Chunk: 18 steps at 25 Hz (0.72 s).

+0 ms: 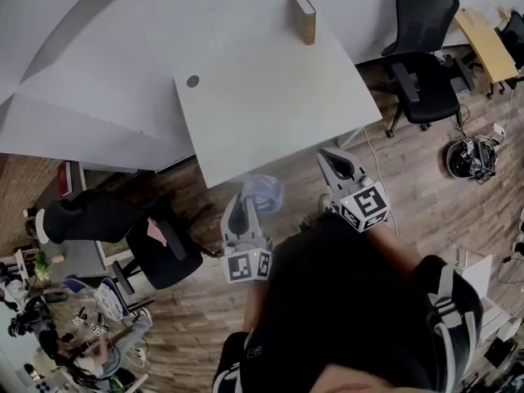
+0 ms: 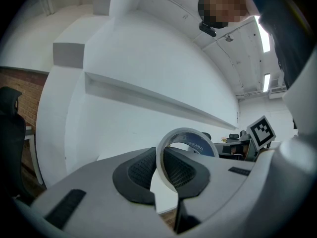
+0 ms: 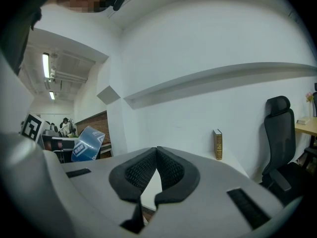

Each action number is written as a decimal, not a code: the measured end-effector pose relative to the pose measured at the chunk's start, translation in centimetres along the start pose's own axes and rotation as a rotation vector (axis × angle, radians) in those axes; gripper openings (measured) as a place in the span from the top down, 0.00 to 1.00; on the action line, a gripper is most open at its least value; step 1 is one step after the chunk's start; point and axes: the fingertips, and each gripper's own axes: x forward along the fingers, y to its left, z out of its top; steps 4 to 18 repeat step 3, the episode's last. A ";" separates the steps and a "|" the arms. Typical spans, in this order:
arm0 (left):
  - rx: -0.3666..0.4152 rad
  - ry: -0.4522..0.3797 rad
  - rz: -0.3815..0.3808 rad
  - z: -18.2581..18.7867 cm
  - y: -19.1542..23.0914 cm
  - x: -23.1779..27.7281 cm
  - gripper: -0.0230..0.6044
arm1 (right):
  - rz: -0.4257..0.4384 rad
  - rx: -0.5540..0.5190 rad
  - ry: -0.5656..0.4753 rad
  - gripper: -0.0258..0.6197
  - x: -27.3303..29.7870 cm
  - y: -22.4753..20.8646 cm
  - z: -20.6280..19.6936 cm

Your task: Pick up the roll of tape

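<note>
The left gripper [image 2: 163, 155] is pinching the roll of tape [image 2: 195, 142], its pads pressing either side of the roll's thin wall with the jaws only a little apart. The right gripper [image 3: 157, 155] is holding nothing, its jaws together. The roll is hanging in the air just off the near edge of the table [image 1: 270, 105], so the pickup is looking done. Only the left gripper view is showing the pinch itself. The head view is showing the roll clear of the table.
</note>
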 end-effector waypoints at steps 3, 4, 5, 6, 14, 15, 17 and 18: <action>0.001 -0.002 -0.001 0.1 0.2 -0.2 0.86 | 0.003 0.000 -0.001 0.94 0.0 0.3 0.0; 0.001 -0.002 -0.001 0.1 0.2 -0.2 0.86 | 0.003 0.000 -0.001 0.94 0.0 0.3 0.0; 0.001 -0.002 -0.001 0.1 0.2 -0.2 0.86 | 0.003 0.000 -0.001 0.94 0.0 0.3 0.0; 0.001 -0.002 -0.001 0.1 0.2 -0.2 0.86 | 0.003 0.000 -0.001 0.94 0.0 0.3 0.0; 0.001 -0.002 -0.001 0.1 0.2 -0.2 0.86 | 0.003 0.000 -0.001 0.94 0.0 0.3 0.0; 0.001 -0.002 -0.001 0.1 0.2 -0.2 0.86 | 0.003 0.000 -0.001 0.94 0.0 0.3 0.0; 0.001 -0.002 -0.001 0.1 0.2 -0.2 0.86 | 0.003 0.000 -0.001 0.94 0.0 0.3 0.0; 0.001 -0.002 -0.001 0.1 0.2 -0.2 0.86 | 0.003 0.000 -0.001 0.94 0.0 0.3 0.0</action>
